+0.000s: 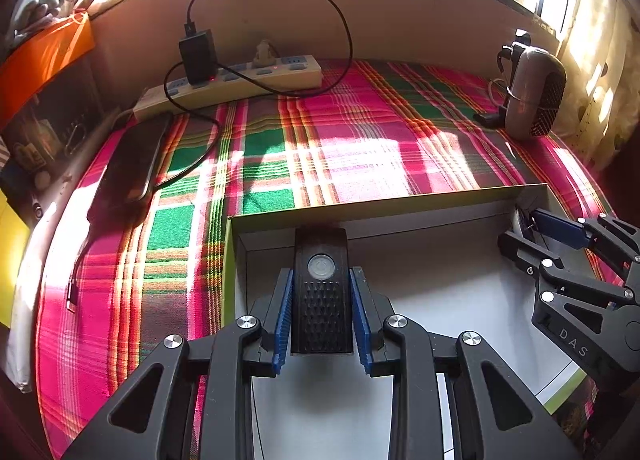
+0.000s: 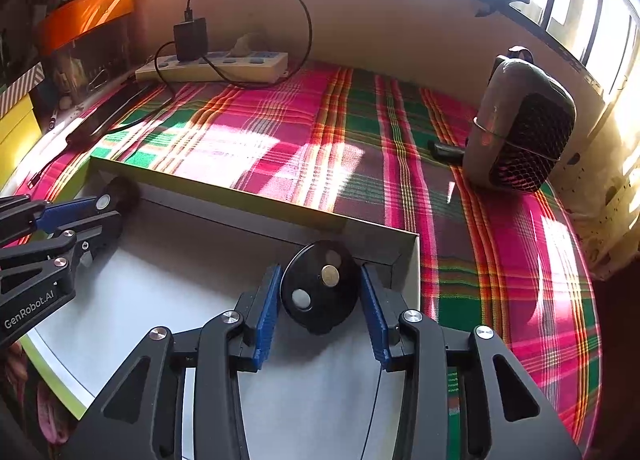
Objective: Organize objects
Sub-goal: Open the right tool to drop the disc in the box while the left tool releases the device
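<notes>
- Fingers of the left gripper [image 1: 322, 312] are pressed against both long sides of a black remote-like device [image 1: 321, 288] with a round power button, pinching it; its far end reaches the box's far wall, near the far-left corner.
- Fingers of the right gripper [image 2: 320, 300] flank a black round disc [image 2: 320, 286] bearing small silver and white spots. On the left side the pad sits at or very near the disc's rim; on the right a small gap shows, so I judge them slightly spread, not pinching it.
- Both things sit inside a shallow white box [image 1: 384, 204] with green outer walls, lying on the plaid cloth [image 1: 360, 132]. The disc is in the box's far-right corner, the device towards the far-left corner, well apart.
- Step in hand, as I judge it: placing the two items into the box, one at each far corner. The disc looks set down or nearly so; whether the device rests on the box floor cannot be told.
- Next move calls for parting the left fingers once the device is seated, then drawing both grippers straight back without nudging either item or catching the box wall.
- Left on the cloth: a power strip [image 1: 240, 80] with black charger [image 1: 197, 54] and cable at the far edge, a dark flat case [image 1: 132, 156] at the left edge, and a grey mesh-fronted gadget [image 2: 520, 140] near the far-right corner.
</notes>
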A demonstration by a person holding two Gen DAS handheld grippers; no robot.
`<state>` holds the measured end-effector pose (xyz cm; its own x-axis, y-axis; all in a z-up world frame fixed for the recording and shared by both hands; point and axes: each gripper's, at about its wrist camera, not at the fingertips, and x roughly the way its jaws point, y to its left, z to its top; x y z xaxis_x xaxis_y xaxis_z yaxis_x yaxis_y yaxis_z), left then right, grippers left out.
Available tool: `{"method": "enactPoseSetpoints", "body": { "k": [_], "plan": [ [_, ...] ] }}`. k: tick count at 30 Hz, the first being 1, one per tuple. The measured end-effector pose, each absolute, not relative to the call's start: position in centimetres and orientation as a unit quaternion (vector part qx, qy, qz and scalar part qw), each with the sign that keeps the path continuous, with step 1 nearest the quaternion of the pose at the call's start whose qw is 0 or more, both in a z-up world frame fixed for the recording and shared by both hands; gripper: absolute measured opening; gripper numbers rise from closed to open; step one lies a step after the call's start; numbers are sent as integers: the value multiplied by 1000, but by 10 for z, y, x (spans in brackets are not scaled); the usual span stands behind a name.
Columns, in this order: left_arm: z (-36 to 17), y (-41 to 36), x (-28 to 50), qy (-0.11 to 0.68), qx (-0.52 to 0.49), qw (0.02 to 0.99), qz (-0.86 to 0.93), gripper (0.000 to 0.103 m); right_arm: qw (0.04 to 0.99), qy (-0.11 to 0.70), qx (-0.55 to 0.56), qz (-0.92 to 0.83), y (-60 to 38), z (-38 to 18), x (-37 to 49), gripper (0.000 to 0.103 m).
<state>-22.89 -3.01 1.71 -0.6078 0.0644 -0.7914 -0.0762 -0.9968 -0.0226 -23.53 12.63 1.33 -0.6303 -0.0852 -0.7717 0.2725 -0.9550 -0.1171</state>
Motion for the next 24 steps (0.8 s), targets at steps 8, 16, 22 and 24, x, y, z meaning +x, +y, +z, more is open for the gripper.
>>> {"method": "enactPoseSetpoints", "body": {
  "k": [8,16,22,24],
  "plan": [
    [18,-31,-229,2,-439,40,898,26,97,109,414,-898,127,15,-234,49],
    [22,-30,-224,1,-433,42,900,27,98,103,416,-898,128,16,-233,50],
    [28,-29,-216,2,-426,43,904,28,99,93,411,-901,131,21,-226,51],
    [31,-27,-212,2,-423,46,905,28,99,91,407,-903,131,25,-223,51]
  ]
}}
